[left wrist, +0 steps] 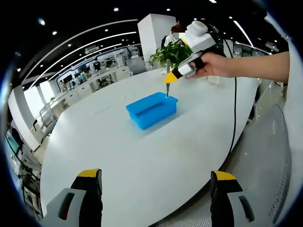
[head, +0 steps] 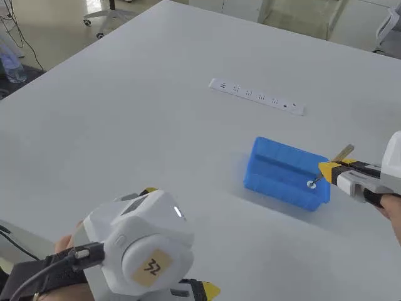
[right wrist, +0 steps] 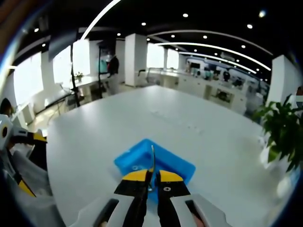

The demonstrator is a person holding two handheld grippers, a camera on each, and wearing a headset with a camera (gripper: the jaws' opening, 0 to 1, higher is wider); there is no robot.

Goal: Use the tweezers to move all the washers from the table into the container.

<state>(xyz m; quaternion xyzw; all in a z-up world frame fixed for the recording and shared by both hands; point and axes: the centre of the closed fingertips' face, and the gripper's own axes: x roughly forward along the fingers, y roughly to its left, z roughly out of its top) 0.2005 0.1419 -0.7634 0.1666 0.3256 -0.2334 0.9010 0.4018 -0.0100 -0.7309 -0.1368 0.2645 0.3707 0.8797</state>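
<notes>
My right hand-held gripper (head: 329, 169) is clamped on the tweezers (head: 321, 177), whose tip hangs over one end of the blue container (head: 282, 188) with what looks like a washer (head: 311, 184) pinched in it. My left hand-held gripper (left wrist: 156, 176) waits low at the bench (head: 125, 125) edge, jaws apart. If my squeeze shifts, I think the washer could flick free, and this near the wall it could land outside.

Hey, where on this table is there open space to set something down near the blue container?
Wide bare tabletop lies left of the container, between the power strip and the left gripper. It is crowded at the container's right end, where the right gripper holds tweezers.
</notes>
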